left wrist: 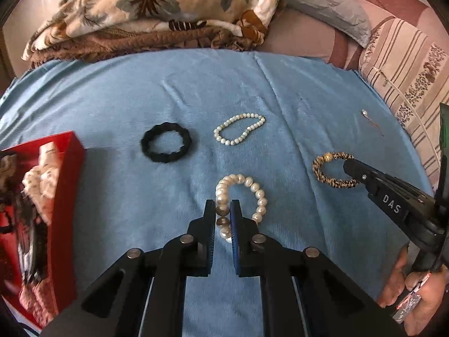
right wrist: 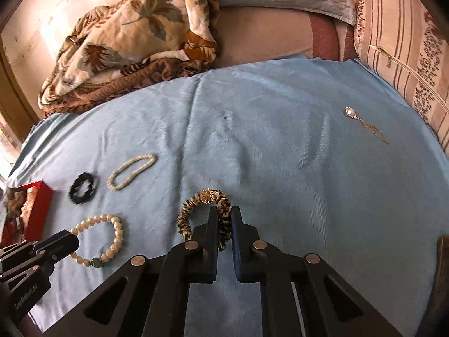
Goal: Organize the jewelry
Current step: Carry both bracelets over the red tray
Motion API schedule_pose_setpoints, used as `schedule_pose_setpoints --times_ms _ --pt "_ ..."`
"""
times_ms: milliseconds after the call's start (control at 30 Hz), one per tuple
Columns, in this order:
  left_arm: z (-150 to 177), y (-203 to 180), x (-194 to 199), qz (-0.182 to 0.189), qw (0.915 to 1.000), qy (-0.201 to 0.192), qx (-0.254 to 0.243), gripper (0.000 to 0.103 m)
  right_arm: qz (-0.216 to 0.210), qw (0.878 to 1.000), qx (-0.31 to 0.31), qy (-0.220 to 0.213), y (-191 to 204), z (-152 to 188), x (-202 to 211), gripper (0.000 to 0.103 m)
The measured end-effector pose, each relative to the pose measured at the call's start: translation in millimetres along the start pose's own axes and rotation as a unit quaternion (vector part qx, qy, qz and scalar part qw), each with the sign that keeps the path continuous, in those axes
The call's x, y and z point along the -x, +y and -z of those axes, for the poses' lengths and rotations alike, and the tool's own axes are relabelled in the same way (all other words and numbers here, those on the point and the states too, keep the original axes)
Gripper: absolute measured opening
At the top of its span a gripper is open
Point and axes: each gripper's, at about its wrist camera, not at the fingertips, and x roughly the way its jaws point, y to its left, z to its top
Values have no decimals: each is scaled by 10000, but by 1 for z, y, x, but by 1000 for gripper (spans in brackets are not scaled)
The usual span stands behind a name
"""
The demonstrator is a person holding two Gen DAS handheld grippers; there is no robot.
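Blue blanket [right wrist: 280, 168] – black scrunchie [left wrist: 166, 142], small-pearl bracelet [left wrist: 239, 128], earring [right wrist: 364, 125]

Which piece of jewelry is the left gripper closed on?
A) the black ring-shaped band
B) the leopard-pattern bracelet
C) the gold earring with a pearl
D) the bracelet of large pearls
D: in the left wrist view the left gripper pinches the bracelet of large pearls between its fingers, while the leopard-pattern bracelet is in the right gripper.

"DAS" on the right tongs [left wrist: 349, 165]
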Motion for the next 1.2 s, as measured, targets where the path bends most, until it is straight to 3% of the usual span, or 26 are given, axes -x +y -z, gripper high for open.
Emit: schedule_pose_setpoints --times_ms 600,1200 --pt "32 30 81 -251 9982 -531 136 10 -341 9992 -44 -211 34 35 71 9" --pt "51 57 144 -672 9914 -1125 -15 10 -715 9956 461 -383 97 52 108 9"
